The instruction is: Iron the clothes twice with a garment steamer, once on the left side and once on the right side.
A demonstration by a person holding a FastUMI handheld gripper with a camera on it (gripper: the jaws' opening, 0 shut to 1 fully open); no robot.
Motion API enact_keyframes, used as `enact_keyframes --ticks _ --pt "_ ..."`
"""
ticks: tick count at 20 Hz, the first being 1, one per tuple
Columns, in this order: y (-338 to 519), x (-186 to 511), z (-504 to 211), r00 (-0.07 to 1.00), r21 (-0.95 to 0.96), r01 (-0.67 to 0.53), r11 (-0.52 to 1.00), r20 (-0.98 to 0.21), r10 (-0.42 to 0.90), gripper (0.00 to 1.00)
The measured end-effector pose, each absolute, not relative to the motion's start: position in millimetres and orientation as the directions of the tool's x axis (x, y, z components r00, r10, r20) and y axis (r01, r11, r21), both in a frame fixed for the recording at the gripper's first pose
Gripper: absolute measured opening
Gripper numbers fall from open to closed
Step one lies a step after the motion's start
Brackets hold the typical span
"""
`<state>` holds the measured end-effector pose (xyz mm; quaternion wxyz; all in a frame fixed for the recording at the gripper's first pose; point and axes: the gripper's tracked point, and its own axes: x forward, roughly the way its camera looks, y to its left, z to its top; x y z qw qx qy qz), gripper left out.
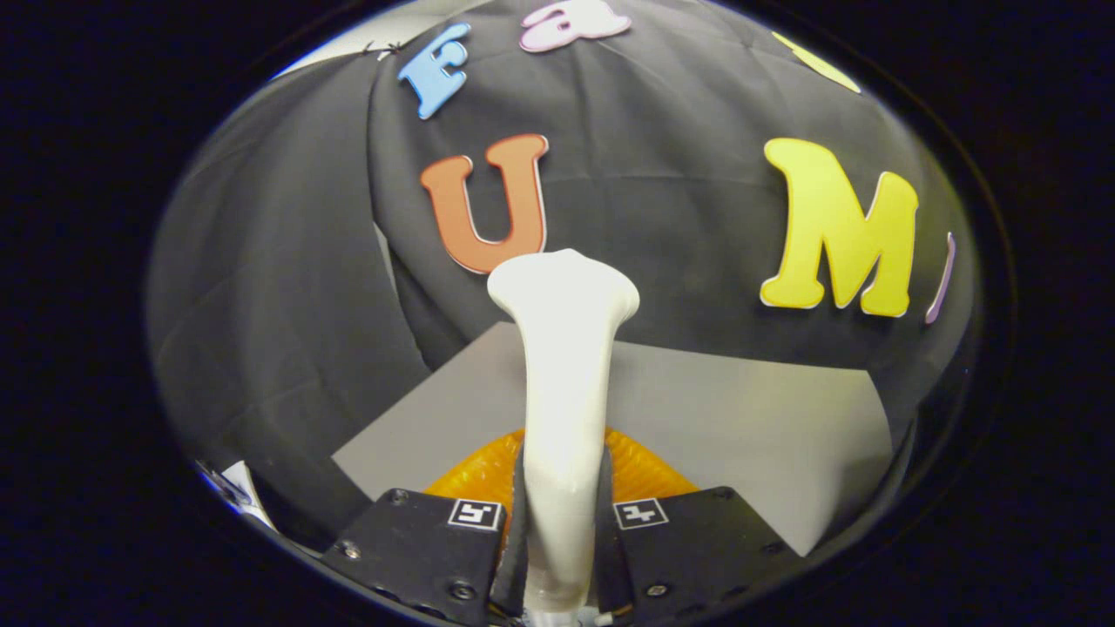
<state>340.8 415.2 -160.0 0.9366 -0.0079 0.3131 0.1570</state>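
Gripper [562, 531]: fingers are seen closed in on the handle of the garment steamer, one pressed against each side, with no gap seen between pads and handle
Garment steamer [564, 383]: white body is held upright between the fingers, rising ahead of them and flaring into a wider head at the top
Orange clothes [640, 475]: a ribbed orange piece is seen lying on the table just beyond the fingertips, directly behind the steamer's lower body
Table [749, 409]: grey surface is seen beneath and past the garment, reaching to the booth wall [261, 287]
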Motion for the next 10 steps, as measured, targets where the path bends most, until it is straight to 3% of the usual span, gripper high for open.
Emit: enact_keyframes --ticks 4,10 --pt "406.2 308.4 -122.5 0.794 0.114 -0.281 0.953 -0.53 0.298 0.33" --pt "360.6 252.5 -19.0 0.9 0.081 -0.293 0.953 -0.313 0.303 0.33"
